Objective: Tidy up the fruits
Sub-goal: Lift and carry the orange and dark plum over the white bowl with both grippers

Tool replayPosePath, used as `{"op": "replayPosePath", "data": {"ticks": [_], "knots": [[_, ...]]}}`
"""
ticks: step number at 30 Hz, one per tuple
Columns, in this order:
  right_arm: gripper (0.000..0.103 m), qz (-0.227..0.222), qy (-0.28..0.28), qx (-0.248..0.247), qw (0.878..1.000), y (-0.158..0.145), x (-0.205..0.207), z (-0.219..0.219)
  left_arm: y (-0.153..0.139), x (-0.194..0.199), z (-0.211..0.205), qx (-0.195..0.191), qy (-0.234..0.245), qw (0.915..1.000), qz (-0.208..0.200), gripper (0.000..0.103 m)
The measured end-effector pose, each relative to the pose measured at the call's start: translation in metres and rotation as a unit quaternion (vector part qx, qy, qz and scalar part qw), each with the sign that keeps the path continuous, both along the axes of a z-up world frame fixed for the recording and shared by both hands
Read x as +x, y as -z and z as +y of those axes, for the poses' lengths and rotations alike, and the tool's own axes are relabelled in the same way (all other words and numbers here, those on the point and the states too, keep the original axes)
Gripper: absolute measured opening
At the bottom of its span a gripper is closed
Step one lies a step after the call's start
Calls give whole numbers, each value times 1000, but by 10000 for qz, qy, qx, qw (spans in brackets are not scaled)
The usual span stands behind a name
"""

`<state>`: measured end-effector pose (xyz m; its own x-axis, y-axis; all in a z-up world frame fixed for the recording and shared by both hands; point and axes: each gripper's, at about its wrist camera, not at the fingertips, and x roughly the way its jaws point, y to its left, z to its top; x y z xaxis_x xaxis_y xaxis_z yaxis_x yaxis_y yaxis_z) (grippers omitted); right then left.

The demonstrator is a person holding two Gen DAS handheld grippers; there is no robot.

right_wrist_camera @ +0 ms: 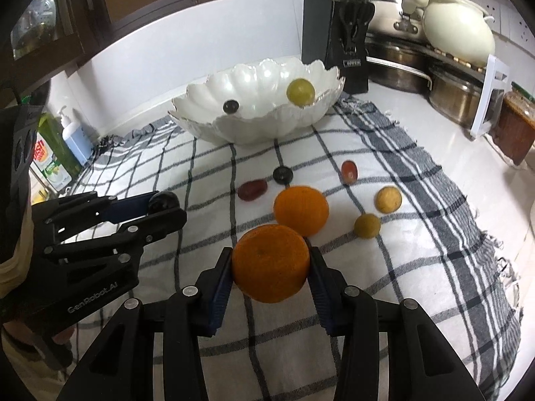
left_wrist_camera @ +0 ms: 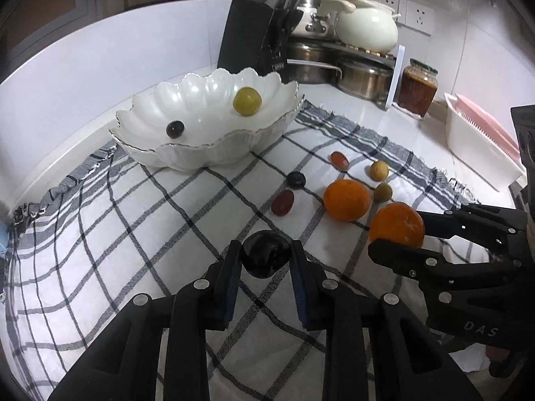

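My left gripper (left_wrist_camera: pixel 265 249) is shut on a dark plum (left_wrist_camera: pixel 265 257) over the checked cloth (left_wrist_camera: pixel 133 234). My right gripper (right_wrist_camera: pixel 271 255) is shut on an orange (right_wrist_camera: pixel 271 262); it also shows in the left wrist view (left_wrist_camera: pixel 396 225). A white scalloped bowl (left_wrist_camera: pixel 187 153) stands at the cloth's far end and holds a green grape (left_wrist_camera: pixel 246 100) and a dark grape (left_wrist_camera: pixel 175 129). On the cloth lie a second orange (right_wrist_camera: pixel 301 209), two red grapes (right_wrist_camera: pixel 252 189) (right_wrist_camera: pixel 348 171), a dark grape (right_wrist_camera: pixel 282 174) and two yellowish small fruits (right_wrist_camera: pixel 388 198) (right_wrist_camera: pixel 366 225).
A black knife block (left_wrist_camera: pixel 257 40) stands behind the bowl. Steel pots (left_wrist_camera: pixel 364 77), a white ceramic pot (left_wrist_camera: pixel 366 26) and a sauce jar (left_wrist_camera: pixel 418 88) stand at the back right. A white and pink tray (left_wrist_camera: pixel 481 140) sits at the right. Soap bottles (right_wrist_camera: pixel 63 147) stand at the left.
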<state>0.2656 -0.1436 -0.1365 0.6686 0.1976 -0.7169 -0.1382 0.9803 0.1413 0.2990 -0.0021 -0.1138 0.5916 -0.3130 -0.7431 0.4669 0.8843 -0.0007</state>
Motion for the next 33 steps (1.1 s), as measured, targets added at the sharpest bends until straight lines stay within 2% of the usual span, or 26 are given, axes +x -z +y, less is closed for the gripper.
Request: {"op": "replayPosePath", "data": {"ticks": [22, 33], "knots": [[45, -1238, -9, -87, 9923, -66, -4, 4, -61, -13, 18, -387, -358, 9947, -881, 29], [45, -1689, -4, -161, 9855, -95, 17, 7, -88, 1, 24, -503, -582, 9887, -1285, 29]]}}
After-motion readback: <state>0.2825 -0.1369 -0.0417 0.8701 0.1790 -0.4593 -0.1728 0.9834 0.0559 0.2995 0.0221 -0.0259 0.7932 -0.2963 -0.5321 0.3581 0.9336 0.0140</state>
